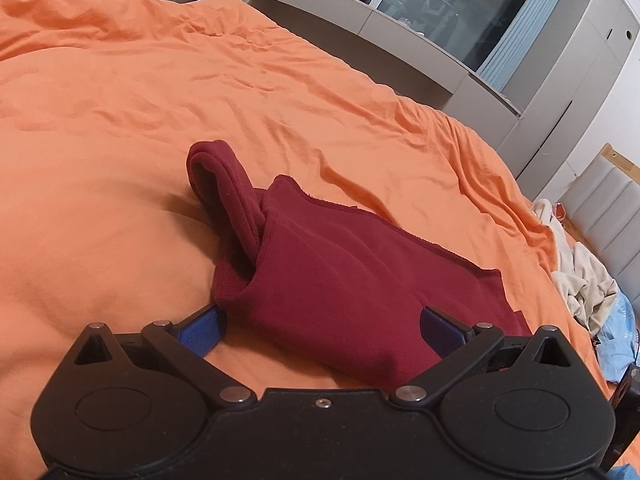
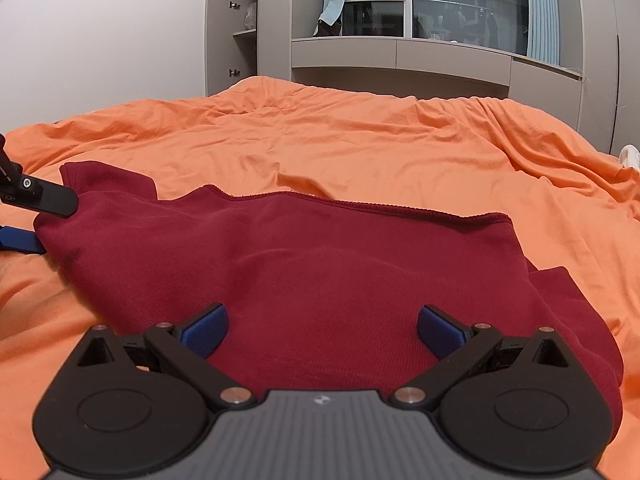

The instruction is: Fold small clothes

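A dark red garment (image 1: 340, 276) lies folded on the orange bed cover (image 1: 120, 120). One part of it curls up in a loop (image 1: 224, 184) at its far left end. My left gripper (image 1: 322, 330) is open, its blue pads on either side of the garment's near edge. In the right wrist view the same red garment (image 2: 304, 264) spreads flat, and my right gripper (image 2: 322, 330) is open just above its near part. The left gripper's fingers (image 2: 52, 200) show at that view's left edge, beside the garment's left end.
The orange bed cover (image 2: 360, 140) is rumpled and runs far beyond the garment. A heap of pale clothes (image 1: 580, 276) lies at the bed's right edge. Grey cabinets and a dark window (image 2: 460, 4) stand behind the bed.
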